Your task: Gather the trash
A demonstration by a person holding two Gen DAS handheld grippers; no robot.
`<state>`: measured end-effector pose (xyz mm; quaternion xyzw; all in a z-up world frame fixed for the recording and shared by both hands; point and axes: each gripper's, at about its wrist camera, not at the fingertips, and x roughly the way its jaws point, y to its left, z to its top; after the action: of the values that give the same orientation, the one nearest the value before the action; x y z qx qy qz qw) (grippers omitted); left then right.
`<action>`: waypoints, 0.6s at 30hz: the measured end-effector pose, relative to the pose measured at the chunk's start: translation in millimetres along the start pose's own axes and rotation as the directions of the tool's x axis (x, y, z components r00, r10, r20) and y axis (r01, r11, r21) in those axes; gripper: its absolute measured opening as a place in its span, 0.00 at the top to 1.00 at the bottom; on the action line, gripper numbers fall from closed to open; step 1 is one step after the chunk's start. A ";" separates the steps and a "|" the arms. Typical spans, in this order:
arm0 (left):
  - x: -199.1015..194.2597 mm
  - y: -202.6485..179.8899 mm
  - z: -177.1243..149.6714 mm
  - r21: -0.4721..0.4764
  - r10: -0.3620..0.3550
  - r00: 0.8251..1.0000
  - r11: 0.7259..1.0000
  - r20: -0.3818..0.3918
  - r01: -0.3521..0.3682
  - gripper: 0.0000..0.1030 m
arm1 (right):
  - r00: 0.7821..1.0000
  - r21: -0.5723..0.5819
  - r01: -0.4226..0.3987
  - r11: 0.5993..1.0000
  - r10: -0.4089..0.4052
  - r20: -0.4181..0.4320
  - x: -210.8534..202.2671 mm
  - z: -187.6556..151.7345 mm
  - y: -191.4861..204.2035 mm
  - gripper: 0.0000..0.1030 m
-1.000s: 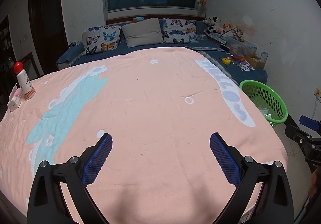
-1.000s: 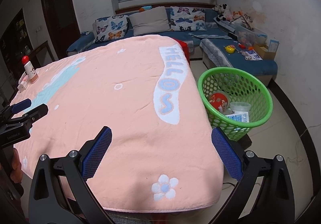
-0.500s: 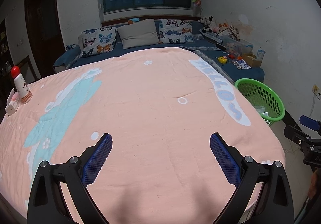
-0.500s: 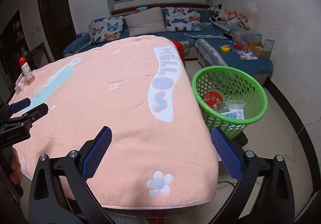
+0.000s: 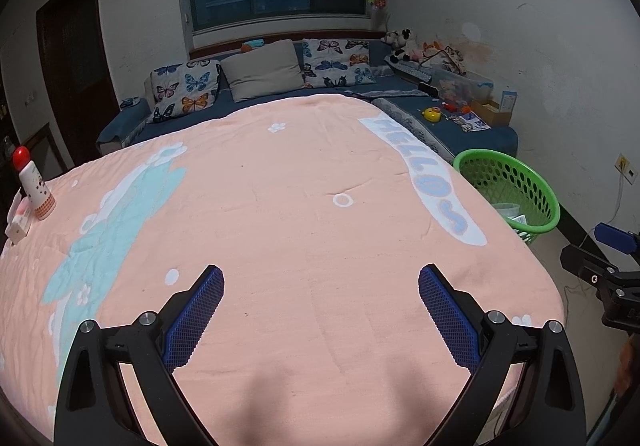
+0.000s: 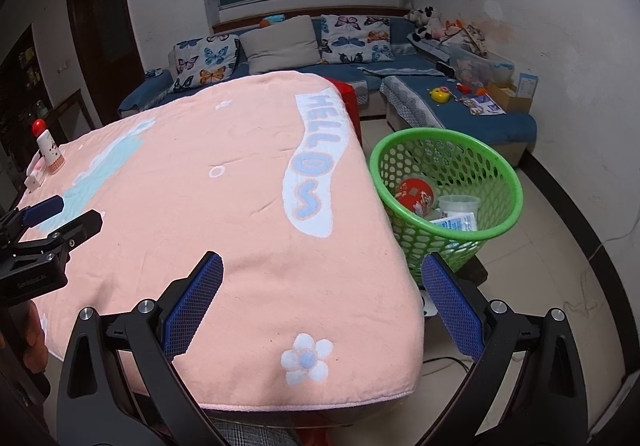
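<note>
A green plastic basket (image 6: pixel 452 182) stands on the floor right of the table; it also shows in the left wrist view (image 5: pixel 508 182). It holds a red round item (image 6: pixel 414 194), a clear cup (image 6: pixel 458 204) and a white packet (image 6: pixel 456 224). A white bottle with a red cap (image 5: pixel 34 186) and a small white box (image 5: pixel 18 220) stand at the table's far left edge. My left gripper (image 5: pixel 320 286) is open and empty above the pink cloth (image 5: pixel 280 206). My right gripper (image 6: pixel 322 274) is open and empty over the table's near right corner.
A blue corner sofa (image 5: pixel 280 102) with butterfly cushions lies behind the table, with toys and boxes (image 5: pixel 460 86) on its right arm. A dark door (image 5: pixel 76 62) is at the left. Tiled floor (image 6: pixel 552 266) lies right of the basket.
Both grippers have drawn back and up a little from the table. Both stay open and empty.
</note>
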<state>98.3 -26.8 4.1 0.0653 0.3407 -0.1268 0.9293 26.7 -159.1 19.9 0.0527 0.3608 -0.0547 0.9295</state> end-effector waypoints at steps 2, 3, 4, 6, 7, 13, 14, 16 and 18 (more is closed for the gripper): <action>0.6 -1.5 0.4 0.002 -0.005 1.000 1.000 -0.001 0.005 0.08 | 1.000 -0.001 0.005 1.000 -0.005 0.001 -0.3 0.1 0.0 0.04; 0.5 -1.6 0.7 0.002 -0.005 1.000 1.000 0.000 0.005 0.08 | 1.000 -0.001 0.005 1.000 -0.005 0.001 -1.4 -0.6 0.8 0.04; 0.6 -1.6 0.8 0.002 -0.004 1.000 1.000 0.001 0.004 0.08 | 1.000 0.001 0.006 1.000 -0.006 0.000 -1.4 -0.5 0.6 0.04; 1.2 -2.9 1.0 0.005 -0.007 1.000 1.000 0.002 0.007 0.08 | 1.000 0.000 0.006 1.000 -0.006 -0.002 -1.6 -0.6 1.2 0.04; 1.5 -3.6 0.9 0.005 -0.007 1.000 1.000 0.002 0.007 0.08 | 1.000 -0.001 0.006 1.000 -0.006 -0.002 -2.0 -0.7 1.7 0.04; 1.0 -8.5 0.0 0.013 -0.006 1.000 1.000 0.008 0.006 0.08 | 1.000 -0.003 0.005 1.000 -0.005 -0.004 -2.1 -0.5 3.7 0.04; 0.8 -9.7 0.1 0.015 -0.006 1.000 1.000 0.009 0.006 0.08 | 1.000 -0.001 0.004 1.000 -0.004 -0.004 -2.0 -0.4 3.6 0.04; 1.0 -12.2 -0.3 0.019 -0.006 1.000 1.000 0.009 0.006 0.08 | 1.000 0.001 0.004 1.000 -0.004 -0.003 -2.0 -0.3 3.8 0.04; 0.4 -14.4 -0.3 0.024 -0.008 1.000 1.000 0.013 0.008 0.08 | 1.000 0.003 0.005 1.000 -0.005 -0.001 -1.5 -0.1 3.8 0.04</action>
<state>94.4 -40.6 3.1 0.0745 0.3335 -0.1351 0.9300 26.0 -155.3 21.1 0.0531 0.3615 -0.0576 0.9291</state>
